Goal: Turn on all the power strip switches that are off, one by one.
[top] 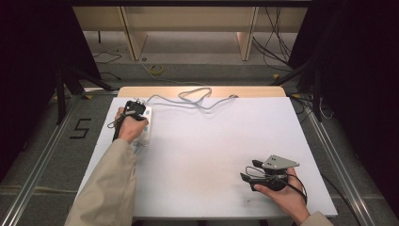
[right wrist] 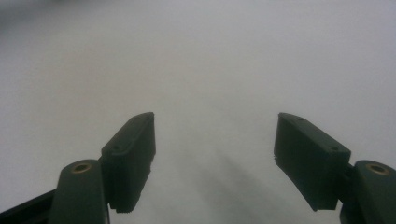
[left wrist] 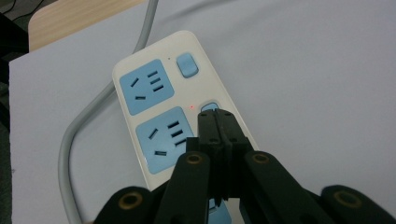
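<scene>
A white power strip (left wrist: pixel 168 93) with blue sockets and blue switches lies at the table's far left (top: pixel 147 123). Its grey cable (top: pixel 188 100) loops along the far edge. My left gripper (left wrist: pixel 215 114) is shut, jaws pressed together with nothing between them, and its tips rest over the second blue switch (left wrist: pixel 208 105); a small red light (left wrist: pixel 192 107) glows beside it. In the high view the left gripper (top: pixel 135 109) sits over the strip. My right gripper (right wrist: pixel 215 140) is open over bare white table, held low at the near right (top: pixel 250 170).
The white table (top: pixel 211 141) has a wooden strip along its far edge (top: pixel 141 91). Metal rails run along both sides on the floor, with cables and wooden shelving legs beyond the table.
</scene>
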The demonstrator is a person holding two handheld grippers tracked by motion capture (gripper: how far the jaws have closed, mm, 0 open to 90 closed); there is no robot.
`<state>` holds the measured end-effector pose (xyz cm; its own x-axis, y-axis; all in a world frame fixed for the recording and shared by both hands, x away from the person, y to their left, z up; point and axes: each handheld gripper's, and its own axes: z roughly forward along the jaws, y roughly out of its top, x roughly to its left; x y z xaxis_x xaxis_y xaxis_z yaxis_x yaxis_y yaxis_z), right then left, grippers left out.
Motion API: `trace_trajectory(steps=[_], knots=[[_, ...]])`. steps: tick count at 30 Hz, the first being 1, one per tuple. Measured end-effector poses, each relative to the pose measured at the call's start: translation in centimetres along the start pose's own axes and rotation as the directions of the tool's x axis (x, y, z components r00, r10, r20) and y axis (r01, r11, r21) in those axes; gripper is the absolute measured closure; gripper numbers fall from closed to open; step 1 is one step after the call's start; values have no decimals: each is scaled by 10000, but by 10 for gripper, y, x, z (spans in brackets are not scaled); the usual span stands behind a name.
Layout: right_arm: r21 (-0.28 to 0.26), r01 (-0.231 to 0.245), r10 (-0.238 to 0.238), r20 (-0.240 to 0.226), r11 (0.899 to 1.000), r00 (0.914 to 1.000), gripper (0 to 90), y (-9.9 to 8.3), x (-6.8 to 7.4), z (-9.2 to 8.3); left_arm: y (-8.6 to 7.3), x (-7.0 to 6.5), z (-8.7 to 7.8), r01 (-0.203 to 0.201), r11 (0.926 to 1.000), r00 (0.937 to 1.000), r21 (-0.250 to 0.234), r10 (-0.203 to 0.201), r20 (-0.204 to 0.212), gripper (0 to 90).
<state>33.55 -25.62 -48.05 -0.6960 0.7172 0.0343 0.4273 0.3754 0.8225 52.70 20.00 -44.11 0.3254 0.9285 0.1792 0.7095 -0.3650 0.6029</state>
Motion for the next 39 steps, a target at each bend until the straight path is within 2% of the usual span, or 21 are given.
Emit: trace_trajectory(steps=[20,39], knots=[[11,-58,58,-29,10000,10000,302,-1,-2,1,23,7,7,-187,9994,9998,280,187,2,899],[-33,-96,96,-58,9999,9999,302,-1,-2,0,31,14,22,-136,9991,9998,396,142,-139,898]])
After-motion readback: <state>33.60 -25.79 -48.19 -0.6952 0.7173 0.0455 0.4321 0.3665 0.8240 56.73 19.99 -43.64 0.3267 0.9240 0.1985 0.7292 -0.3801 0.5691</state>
